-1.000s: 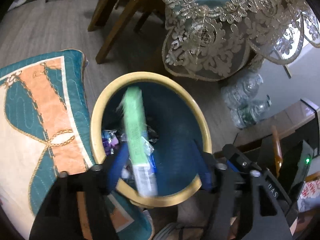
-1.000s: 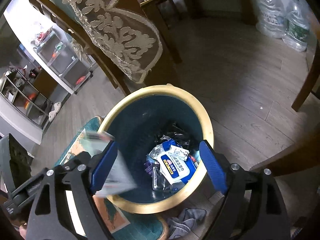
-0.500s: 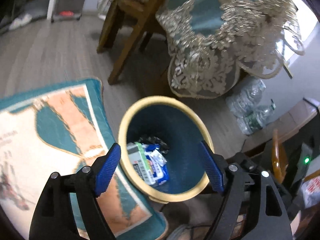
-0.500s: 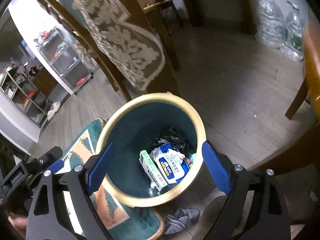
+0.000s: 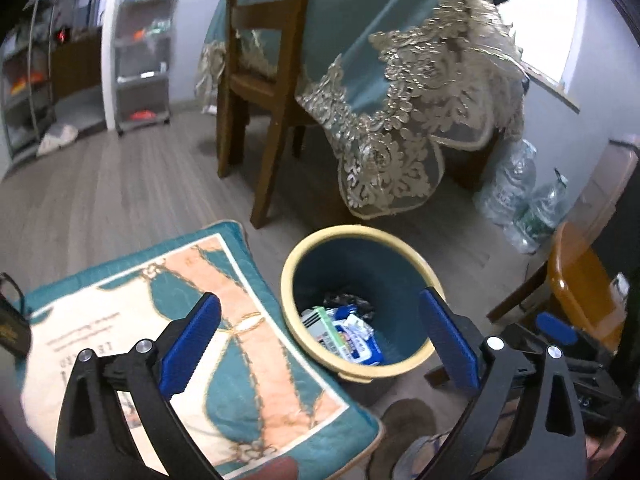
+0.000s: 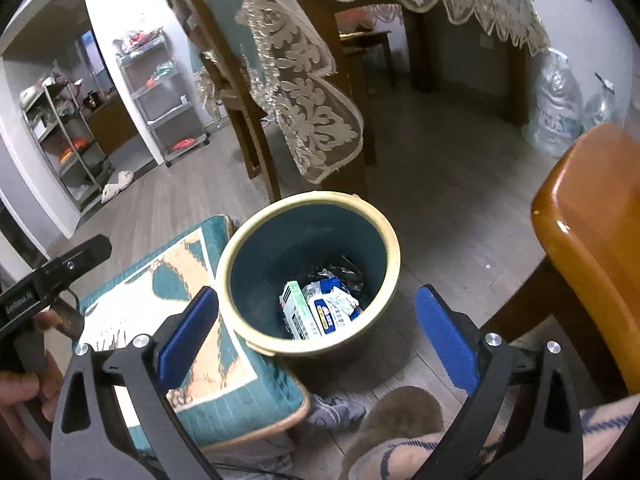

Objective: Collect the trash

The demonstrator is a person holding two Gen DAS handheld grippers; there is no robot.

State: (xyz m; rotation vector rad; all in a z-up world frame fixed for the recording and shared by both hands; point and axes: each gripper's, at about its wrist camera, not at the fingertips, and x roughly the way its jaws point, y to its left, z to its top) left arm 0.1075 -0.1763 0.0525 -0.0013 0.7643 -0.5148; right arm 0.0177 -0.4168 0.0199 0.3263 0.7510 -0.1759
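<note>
A dark teal trash bin with a cream rim (image 5: pixel 298 336) (image 6: pixel 390 240) stands on the wood floor. Inside lie a green and white box (image 5: pixel 330 334) (image 6: pixel 298 314), a blue and white packet (image 5: pixel 360 346) (image 6: pixel 334 310) and dark wrappers. My left gripper (image 5: pixel 320 344) is open and empty, high above the bin's near side. My right gripper (image 6: pixel 316 332) is open and empty above the bin. The left gripper's body shows at the left edge of the right wrist view (image 6: pixel 52 276).
A teal and orange cushion (image 5: pixel 168 344) (image 6: pixel 176 312) lies left of the bin. A table with a lace-edged teal cloth (image 5: pixel 404 92) and a wooden chair (image 5: pixel 256 80) stand behind. Water bottles (image 5: pixel 520 196) sit far right. An orange chair seat (image 6: pixel 592 232) is right. A slippered foot (image 6: pixel 404 436) is below.
The green box fell from my left gripper into the bin. Both grippers have lifted up and back from the bin, which now looks smaller.
</note>
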